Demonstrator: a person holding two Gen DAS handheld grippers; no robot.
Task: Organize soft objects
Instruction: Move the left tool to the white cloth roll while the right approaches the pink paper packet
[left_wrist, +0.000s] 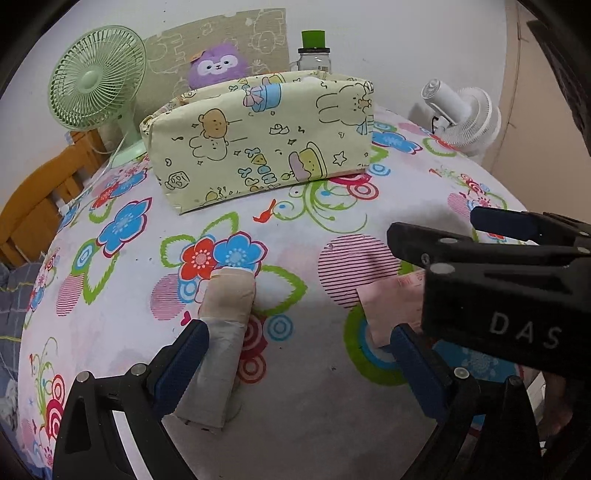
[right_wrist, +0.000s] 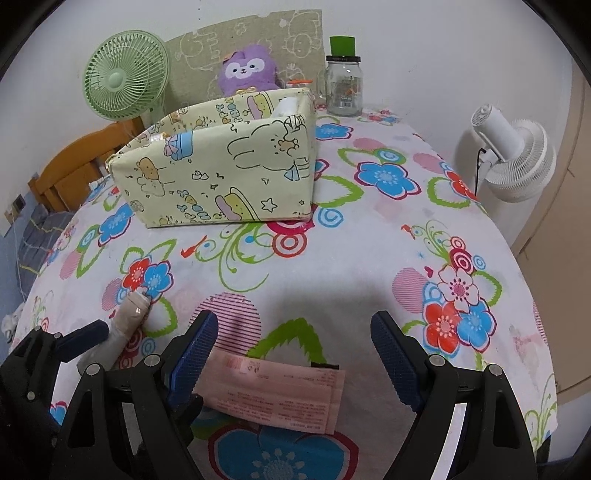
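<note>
A beige-and-grey rolled soft bundle (left_wrist: 225, 332) lies on the flowered tablecloth (left_wrist: 295, 221), resting against the inner side of my left gripper's (left_wrist: 301, 354) left finger. The other finger stands far off, so this gripper is open. A flat pink packet (right_wrist: 275, 391) lies between the wide-open fingers of my right gripper (right_wrist: 295, 336), close to its left pad and clear of the right one. In the left wrist view the pink packet (left_wrist: 391, 310) shows under my right gripper (left_wrist: 434, 225). A yellow cartoon-print fabric box (right_wrist: 221, 170) stands further back, something white inside.
Behind the fabric box (left_wrist: 258, 136) sit a purple plush toy (right_wrist: 243, 70), a green desk fan (right_wrist: 122, 77) and a glass jar with a green lid (right_wrist: 343, 85). A white fan (right_wrist: 517, 158) stands off the table's right edge. A wooden chair (right_wrist: 70, 166) is at the left.
</note>
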